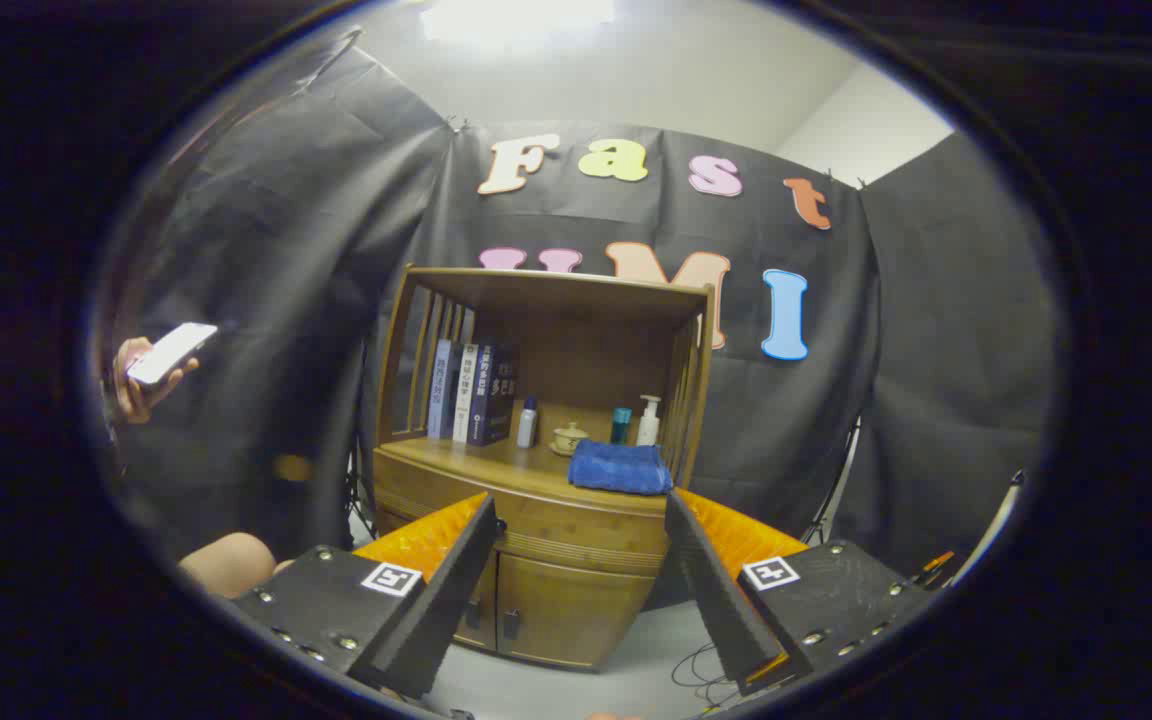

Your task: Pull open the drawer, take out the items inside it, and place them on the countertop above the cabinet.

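Note:
A wooden cabinet [546, 560] stands ahead against the booth wall, with a shelf hutch on top. Its drawer front [576, 520] runs below the countertop [496, 460] and looks closed; a small dark knob shows beside my left finger. Two lower doors [556, 610] are closed as well. My gripper [581, 530] is open and holds nothing. It hangs some way short of the cabinet, and the drawer front and doors show in the gap between the fingers [456, 580].
On the countertop lie a folded blue towel [621, 467], several upright books [471, 392], small bottles [648, 420] and a little cup [569, 437]. A person's hand [141, 385] holds a phone [171, 352] off to the left, a knee below it. Cables [701, 670] lie on the floor.

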Available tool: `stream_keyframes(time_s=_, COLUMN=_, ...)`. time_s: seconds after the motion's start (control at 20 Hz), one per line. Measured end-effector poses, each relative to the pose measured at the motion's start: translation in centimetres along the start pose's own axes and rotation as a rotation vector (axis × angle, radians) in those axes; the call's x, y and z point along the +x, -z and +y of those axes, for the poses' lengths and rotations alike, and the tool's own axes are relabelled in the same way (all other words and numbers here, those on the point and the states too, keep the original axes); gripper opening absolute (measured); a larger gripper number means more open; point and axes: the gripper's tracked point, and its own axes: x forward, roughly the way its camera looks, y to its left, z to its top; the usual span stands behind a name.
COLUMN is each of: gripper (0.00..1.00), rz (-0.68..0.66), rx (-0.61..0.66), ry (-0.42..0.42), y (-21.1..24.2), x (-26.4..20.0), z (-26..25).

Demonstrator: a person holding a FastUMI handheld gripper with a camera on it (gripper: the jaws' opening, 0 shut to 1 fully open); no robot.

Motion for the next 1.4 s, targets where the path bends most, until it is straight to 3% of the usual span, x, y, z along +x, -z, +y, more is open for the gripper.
stream_keyframes(time_s=0.35, gripper=1.0, rz=0.026, rx=0.02, ry=-0.046, y=1.3, x=1.0, z=1.5)
stream_keyframes(time_s=0.75, gripper=1.0, rz=0.033, rx=0.04, ry=-0.029, y=2.1, x=2.0, z=1.6)
stream_keyframes(time_s=1.1, gripper=1.0, rz=0.05, rx=0.079, ry=-0.081, y=4.6, x=8.5, z=6.1)
stream_keyframes(time_s=1.4, gripper=1.0, rz=0.101, rx=0.086, ry=-0.185, y=9.0, x=15.1, z=13.3)
